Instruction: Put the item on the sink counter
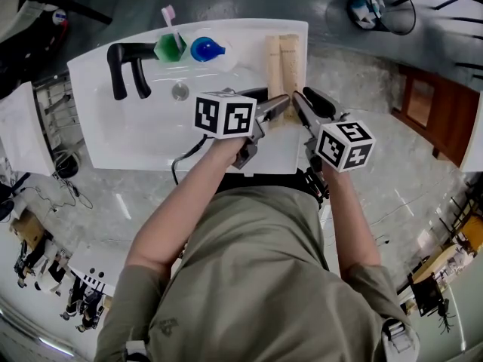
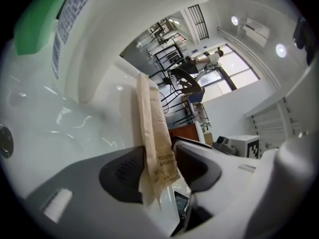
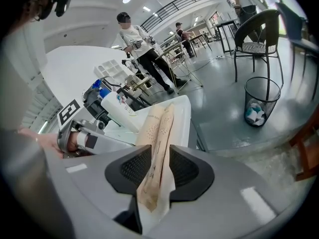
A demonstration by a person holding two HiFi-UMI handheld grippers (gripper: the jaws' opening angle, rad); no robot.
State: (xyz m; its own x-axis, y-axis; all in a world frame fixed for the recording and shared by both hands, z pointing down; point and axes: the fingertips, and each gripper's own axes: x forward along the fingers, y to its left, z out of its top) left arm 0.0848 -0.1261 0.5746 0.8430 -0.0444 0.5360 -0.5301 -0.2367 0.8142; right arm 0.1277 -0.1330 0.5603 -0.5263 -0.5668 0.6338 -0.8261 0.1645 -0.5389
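— What are we seeing between the jaws of our left gripper point(image 2: 158, 149)?
— We are looking at a paper packet point(image 2: 152, 128) standing upright there. It is leaning on the jaw at the picture's left, and the other jaw is standing clear of it.
— And behind?
— We are facing the white sink point(image 2: 65, 128), with a green cup point(image 2: 37, 19) showing at top left.

I log, off-task:
- black faucet point(image 1: 127, 65)
- green cup point(image 1: 170, 47) holding a pink toothbrush point(image 1: 170, 19)
- blue-capped white bottle point(image 1: 205, 49) just beside it
- wire wastebasket point(image 3: 273, 101) on the floor near a black chair point(image 3: 259, 34)
- a person point(image 3: 137, 41) standing far back
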